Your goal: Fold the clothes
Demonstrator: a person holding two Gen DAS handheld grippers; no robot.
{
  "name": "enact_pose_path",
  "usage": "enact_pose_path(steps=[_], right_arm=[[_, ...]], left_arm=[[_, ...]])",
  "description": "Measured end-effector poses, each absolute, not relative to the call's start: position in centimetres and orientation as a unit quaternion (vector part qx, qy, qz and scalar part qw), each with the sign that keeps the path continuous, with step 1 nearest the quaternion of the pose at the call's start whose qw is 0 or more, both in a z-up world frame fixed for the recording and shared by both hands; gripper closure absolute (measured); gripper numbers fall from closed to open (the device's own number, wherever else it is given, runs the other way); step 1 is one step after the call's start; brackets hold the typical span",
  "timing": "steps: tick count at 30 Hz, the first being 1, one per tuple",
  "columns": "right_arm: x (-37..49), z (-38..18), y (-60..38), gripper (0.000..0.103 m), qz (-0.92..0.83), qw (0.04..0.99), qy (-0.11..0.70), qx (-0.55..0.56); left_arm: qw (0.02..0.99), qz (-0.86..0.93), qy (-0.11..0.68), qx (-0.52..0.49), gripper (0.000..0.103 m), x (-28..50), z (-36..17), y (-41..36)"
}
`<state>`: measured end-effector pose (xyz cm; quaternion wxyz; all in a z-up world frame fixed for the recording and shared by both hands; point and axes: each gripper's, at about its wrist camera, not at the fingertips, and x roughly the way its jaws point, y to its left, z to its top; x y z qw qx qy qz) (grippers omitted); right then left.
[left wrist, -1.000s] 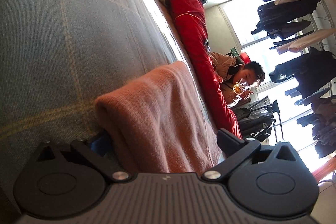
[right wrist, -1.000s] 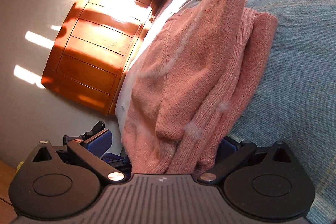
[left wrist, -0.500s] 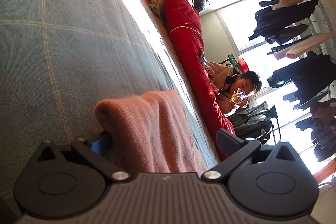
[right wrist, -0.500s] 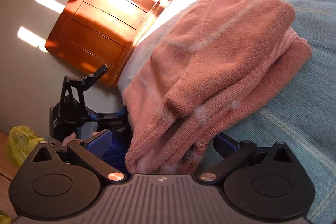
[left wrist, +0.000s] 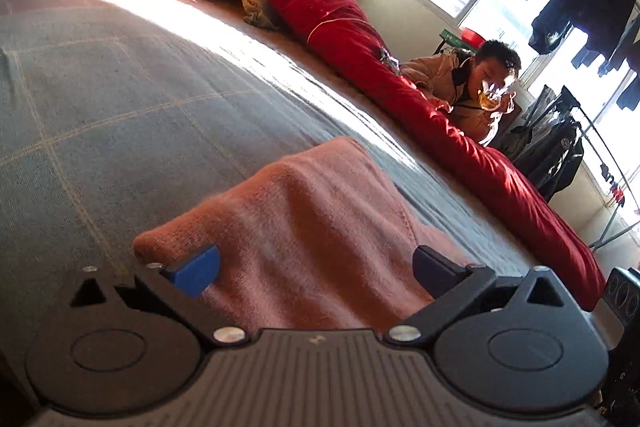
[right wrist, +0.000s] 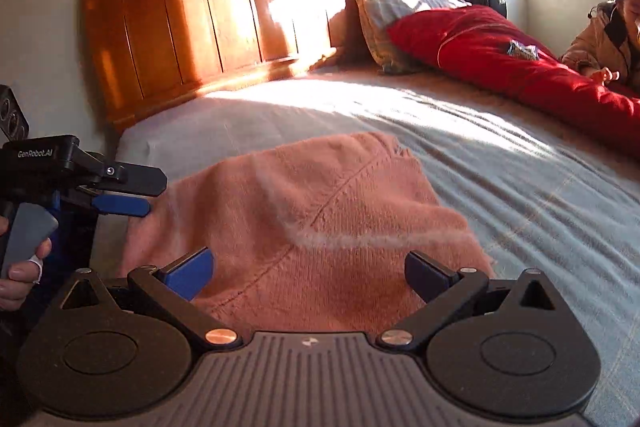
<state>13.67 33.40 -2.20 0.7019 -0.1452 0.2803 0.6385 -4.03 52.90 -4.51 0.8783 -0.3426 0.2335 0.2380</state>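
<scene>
While sun falls across a grey-blue checked bedspread (right wrist: 520, 187), a pink knitted sweater (right wrist: 320, 211) lies on it near the bed's near edge, gathered into a compact, layered bundle with a rounded folded edge on the left and a sewn seam running across its top. Both grippers sit at the garment's near side with nothing in them. On the right gripper (right wrist: 308, 273) the jaws stand wide, one blue pad at each side of the sweater's near hem, with the cloth passing between them ungripped. On the left gripper (left wrist: 316, 267) the jaws also stand wide, framing the same pink knit; seen from the right wrist, this tool is held in a hand (right wrist: 20, 267) just left of the bundle. Judged by its shape, the sweater already lies folded at least once, though from this low angle it is hard to tell how neat or how many layers there are. It could be finished, or one more fold may remain. A wooden headboard (right wrist: 240, 11), a red quilt (right wrist: 520, 59) and a second person (right wrist: 612, 35) sit beyond.
</scene>
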Motion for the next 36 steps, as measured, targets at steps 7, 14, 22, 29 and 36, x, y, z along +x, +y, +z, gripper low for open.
enact_pose_path(steps=[7,14,22,29,36], right_arm=[[14.2,-1.2,31.4,0.000,0.647,0.689,0.293,-0.145],[13.7,-0.5,26.7,0.000,0.613,0.704,0.307,-0.188],[14.1,0.3,18.4,0.000,0.587,0.722,0.316,-0.183],[14.4,-0.6,15.8,0.000,0.575,0.732,0.342,-0.127],[14.1,-0.9,14.0,0.000,0.568,0.734,0.351,-0.123]], left_arm=[[0.908,0.184,0.239,-0.291,0.001,-4.6,-3.3,47.6],[0.914,0.104,0.261,-0.293,0.001,-3.9,-3.3,41.7],[0.935,0.118,0.249,-0.222,0.001,-2.3,-0.1,42.2],[0.920,0.215,0.295,-0.144,0.001,5.7,-0.2,48.6],[0.907,0.243,0.322,-0.119,0.001,6.8,-2.2,47.8]])
